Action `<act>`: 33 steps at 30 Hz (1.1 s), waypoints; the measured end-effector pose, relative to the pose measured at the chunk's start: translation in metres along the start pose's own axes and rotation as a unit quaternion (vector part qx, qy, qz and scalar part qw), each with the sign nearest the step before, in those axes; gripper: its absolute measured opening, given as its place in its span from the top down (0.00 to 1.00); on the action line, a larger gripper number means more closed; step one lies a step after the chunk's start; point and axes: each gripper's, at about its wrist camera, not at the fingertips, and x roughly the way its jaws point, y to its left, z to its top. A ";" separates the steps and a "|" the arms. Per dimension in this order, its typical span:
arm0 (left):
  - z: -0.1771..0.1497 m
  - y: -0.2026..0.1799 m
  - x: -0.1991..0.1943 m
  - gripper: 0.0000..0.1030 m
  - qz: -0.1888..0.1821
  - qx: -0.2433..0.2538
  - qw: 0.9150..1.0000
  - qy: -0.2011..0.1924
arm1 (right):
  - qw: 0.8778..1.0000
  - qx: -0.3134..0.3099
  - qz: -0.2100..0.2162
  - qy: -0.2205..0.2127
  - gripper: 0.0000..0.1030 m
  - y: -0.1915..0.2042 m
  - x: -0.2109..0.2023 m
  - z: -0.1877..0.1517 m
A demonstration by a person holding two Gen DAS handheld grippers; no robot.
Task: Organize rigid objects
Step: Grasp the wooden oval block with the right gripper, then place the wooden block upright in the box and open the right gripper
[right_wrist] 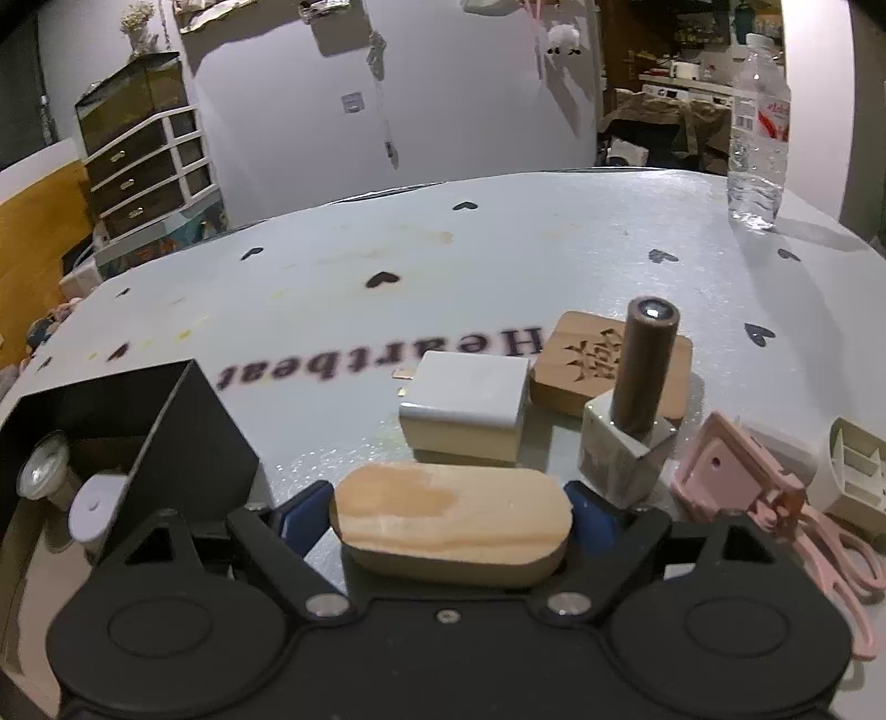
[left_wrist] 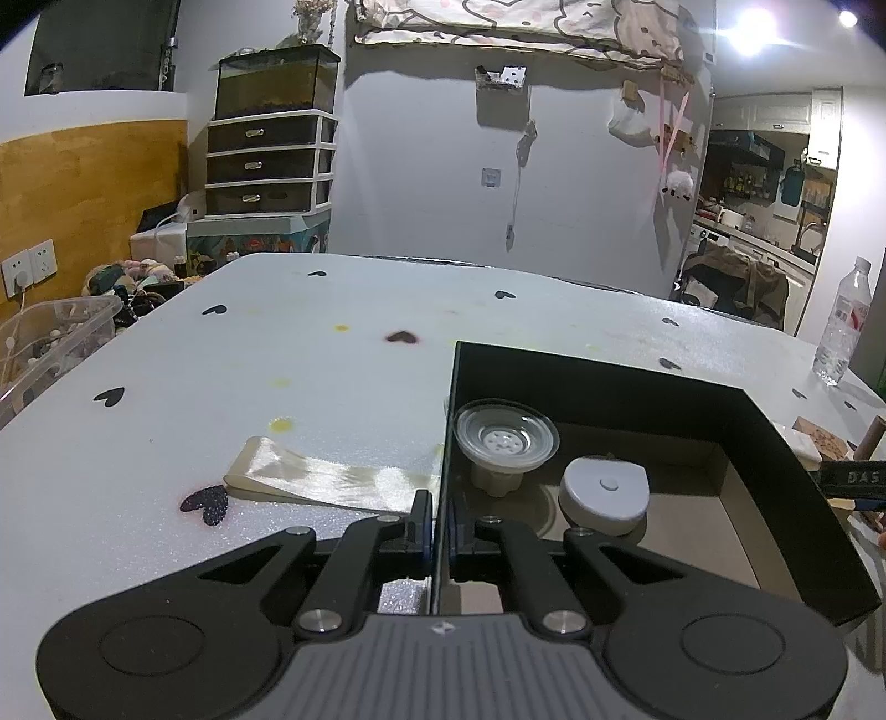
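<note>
Room beyond the desk (left_wrist: 332, 354), whose pale surface is printed with small dark hearts. A white wall (left_wrist: 432, 166) rises behind the desk's far edge, bearing a socket plate (left_wrist: 490, 176) and a patterned cloth (left_wrist: 498, 25) hung near the ceiling. Past the far left corner stands a white drawer unit (left_wrist: 270, 163) of three dark drawers, with a glass tank (left_wrist: 274, 83) on top. A wood-panelled wall (left_wrist: 88, 188) with sockets lies to the left. At right, a doorway opens onto a kitchen (left_wrist: 775, 183); a bright ceiling lamp (left_wrist: 752, 32) glares above it.
</note>
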 end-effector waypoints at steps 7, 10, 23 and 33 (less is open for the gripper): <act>0.003 -0.001 0.002 0.96 0.001 0.003 1.000 0.008 | 0.997 0.012 0.068 -0.029 0.13 0.007 -0.044 0.027; 0.004 -0.001 0.003 0.96 0.000 0.007 1.000 0.013 | 0.993 -0.032 0.111 -0.041 0.13 0.028 -0.063 0.041; 0.008 0.008 0.011 0.95 -0.025 0.004 0.999 0.035 | 0.857 -0.450 0.244 0.066 0.13 0.134 -0.037 0.045; 0.005 0.012 0.021 0.95 -0.032 -0.001 0.998 0.063 | 0.746 -0.591 0.255 0.170 0.13 0.155 0.011 0.032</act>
